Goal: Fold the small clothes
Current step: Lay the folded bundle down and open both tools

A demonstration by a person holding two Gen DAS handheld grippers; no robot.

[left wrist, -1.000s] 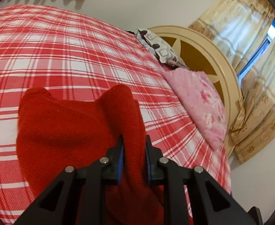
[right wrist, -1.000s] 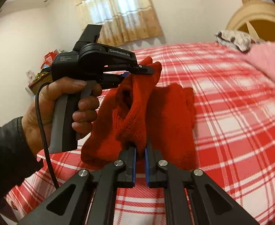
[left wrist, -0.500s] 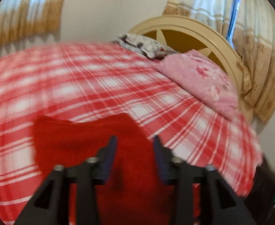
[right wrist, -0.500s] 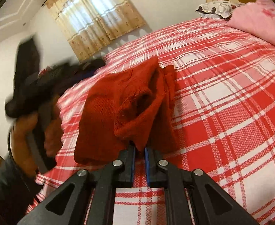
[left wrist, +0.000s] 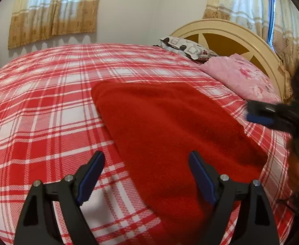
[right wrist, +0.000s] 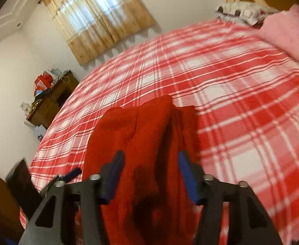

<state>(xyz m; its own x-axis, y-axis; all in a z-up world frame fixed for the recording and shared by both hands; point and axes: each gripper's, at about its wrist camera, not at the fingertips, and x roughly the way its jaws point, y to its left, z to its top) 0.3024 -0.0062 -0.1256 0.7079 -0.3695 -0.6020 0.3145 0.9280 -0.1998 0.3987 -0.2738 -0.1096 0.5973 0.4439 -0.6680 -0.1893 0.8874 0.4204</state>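
Observation:
A small red knitted garment [left wrist: 169, 130] lies flat on the red-and-white plaid bedspread [left wrist: 47, 102]. My left gripper [left wrist: 146, 170] is open and empty just above its near edge. In the right wrist view the same garment [right wrist: 141, 143] lies folded with a crease down its middle. My right gripper [right wrist: 149, 171] is open over its near end, holding nothing. The right gripper also shows blurred at the right edge of the left wrist view [left wrist: 271, 116].
A pink floral pillow [left wrist: 243, 79] and a patterned pillow [left wrist: 188, 49] lie by the cream headboard [left wrist: 231, 34]. A wooden cabinet [right wrist: 51, 102] with clutter stands beyond the bed's far side. Curtained windows are on the walls.
Both grippers let go of the red garment and opened. The garment dropped from being held up to lying on the bed. Both grippers pulled back a little.

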